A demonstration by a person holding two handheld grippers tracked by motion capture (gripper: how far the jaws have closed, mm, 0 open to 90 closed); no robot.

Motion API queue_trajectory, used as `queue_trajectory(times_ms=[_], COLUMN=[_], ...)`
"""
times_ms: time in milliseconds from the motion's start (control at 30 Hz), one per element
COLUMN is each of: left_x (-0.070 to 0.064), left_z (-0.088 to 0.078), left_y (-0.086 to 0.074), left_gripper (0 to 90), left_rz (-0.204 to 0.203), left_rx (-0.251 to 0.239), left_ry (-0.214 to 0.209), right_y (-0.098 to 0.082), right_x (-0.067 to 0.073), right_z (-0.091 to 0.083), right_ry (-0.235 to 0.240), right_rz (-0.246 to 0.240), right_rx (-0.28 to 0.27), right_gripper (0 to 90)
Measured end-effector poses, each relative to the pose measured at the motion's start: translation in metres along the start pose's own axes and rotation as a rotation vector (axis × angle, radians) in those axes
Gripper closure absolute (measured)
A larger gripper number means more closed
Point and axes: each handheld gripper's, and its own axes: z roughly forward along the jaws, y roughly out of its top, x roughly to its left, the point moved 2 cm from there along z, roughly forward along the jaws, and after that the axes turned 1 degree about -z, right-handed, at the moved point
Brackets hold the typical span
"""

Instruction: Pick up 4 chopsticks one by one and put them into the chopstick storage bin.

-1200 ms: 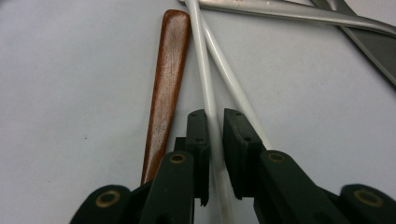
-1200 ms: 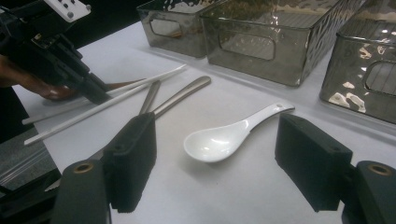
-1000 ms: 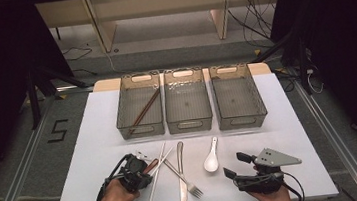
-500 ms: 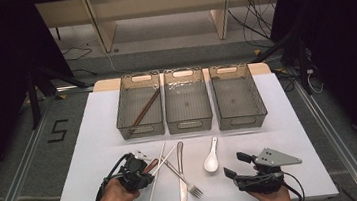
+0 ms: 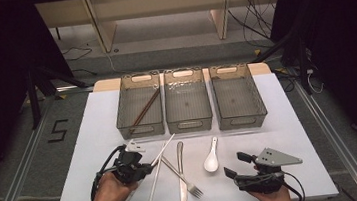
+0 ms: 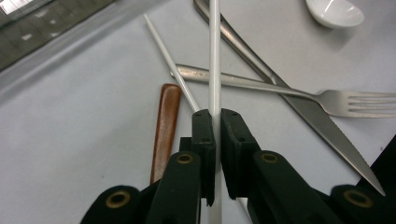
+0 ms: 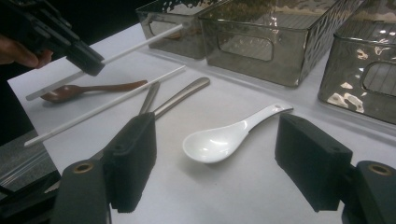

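Held piece: a white chopstick (image 6: 214, 56), pinched by the left gripper (image 5: 143, 168) at lower left of the high view and angled up toward the bins, its far tip lifted off the white surface (image 5: 95, 139).

Handling: likely light, stiff and smooth, so it may pivot or slide in a narrow pinch. The grip sits toward the near end, leaving most of the length overhanging; a hold nearer the middle would probably balance it better.

Left fingers: closed tight on the stick, which runs straight up the centre of the left gripper view between the two black pads (image 6: 203, 133).

Right fingers: wide open and holding nothing. The right gripper (image 5: 234, 165) rests at lower right of the high view; in its own view the black fingers (image 7: 133, 154) frame a white ceramic spoon (image 7: 224, 137) without touching it.

Left on the surface: a second white chopstick (image 5: 152, 191), a knife (image 5: 182, 180) and a fork (image 5: 185, 180) crossed at lower centre, and a brown wooden spoon (image 6: 164, 126) just beside the left gripper.

Bins: three clear grey trays in a row across the upper middle; the left tray (image 5: 123, 106) holds a brown chopstick (image 5: 146, 108), while the middle tray (image 5: 190, 124) and right tray (image 5: 259, 97) look empty.

Step in hand: by the look of it, cutlery is being sorted, the white stick probably bound for one of the trays.
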Motion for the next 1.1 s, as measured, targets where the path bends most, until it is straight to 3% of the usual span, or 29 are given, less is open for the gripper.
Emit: queue_trajectory(times_ms=[633,1100], left_x=[0.027,0.037], left_z=[-0.012,-0.014], left_y=[0.025,0.044], left_gripper=[84.1,84.1], left_rz=[-0.030,-0.036], left_rx=[-0.091,-0.135], left_ry=[0.007,0.014], right_y=[0.000,0.000], right_x=[-0.001,-0.001], right_z=[0.000,-0.001], right_ry=[-0.003,-0.002], right_rz=[0.004,0.004], right_rx=[-0.002,-0.003], right_gripper=[30.1,30.1])
